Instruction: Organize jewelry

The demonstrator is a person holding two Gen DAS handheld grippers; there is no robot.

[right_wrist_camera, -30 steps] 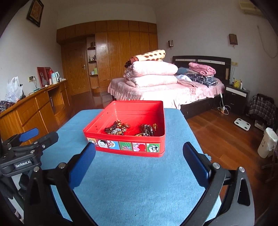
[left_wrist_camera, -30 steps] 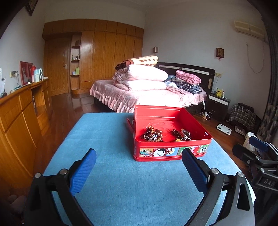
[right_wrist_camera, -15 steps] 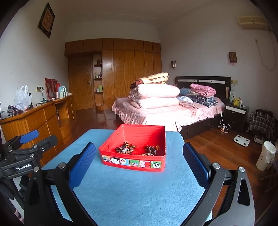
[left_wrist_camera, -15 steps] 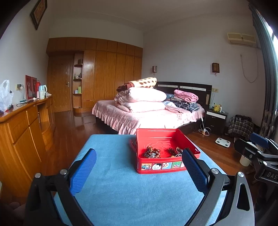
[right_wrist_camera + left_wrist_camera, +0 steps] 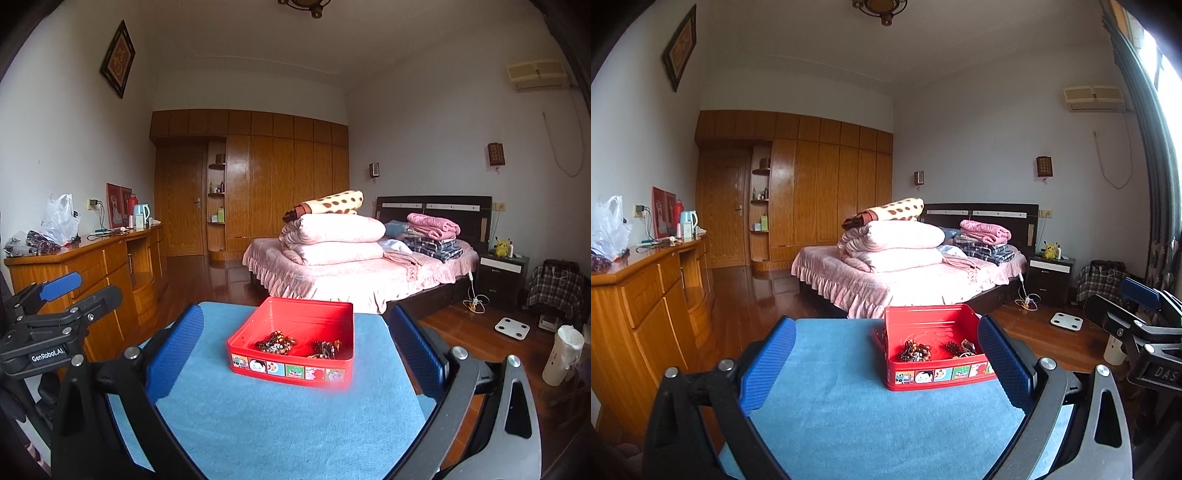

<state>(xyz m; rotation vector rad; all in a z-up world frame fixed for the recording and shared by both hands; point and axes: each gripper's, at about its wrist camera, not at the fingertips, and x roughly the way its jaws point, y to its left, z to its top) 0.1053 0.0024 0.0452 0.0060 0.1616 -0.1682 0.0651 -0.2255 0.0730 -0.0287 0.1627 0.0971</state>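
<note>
left wrist: red tin (image 5: 932,354) looks farther than before.

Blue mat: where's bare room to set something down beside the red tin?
Blue mat is bare between the red tin and both grippers, and left of the tin toward the wooden dresser. The tin's floor is crowded near its front wall by bead jewelry; its back half looks bare.

Matt, napped blue cloth over the desk (image 5: 280,417). Glossy red box (image 5: 295,363), smooth-walled, looks like painted tin or plastic, with shiny printed stickers along the front. Polished beaded jewelry (image 5: 275,341) inside. Ribbed blue pads (image 5: 768,369) on matt black gripper (image 5: 886,363) frames. Varnished, reflective wooden floor (image 5: 221,280) and wardrobe (image 5: 280,177). Soft pink quilts (image 5: 332,236).
</note>
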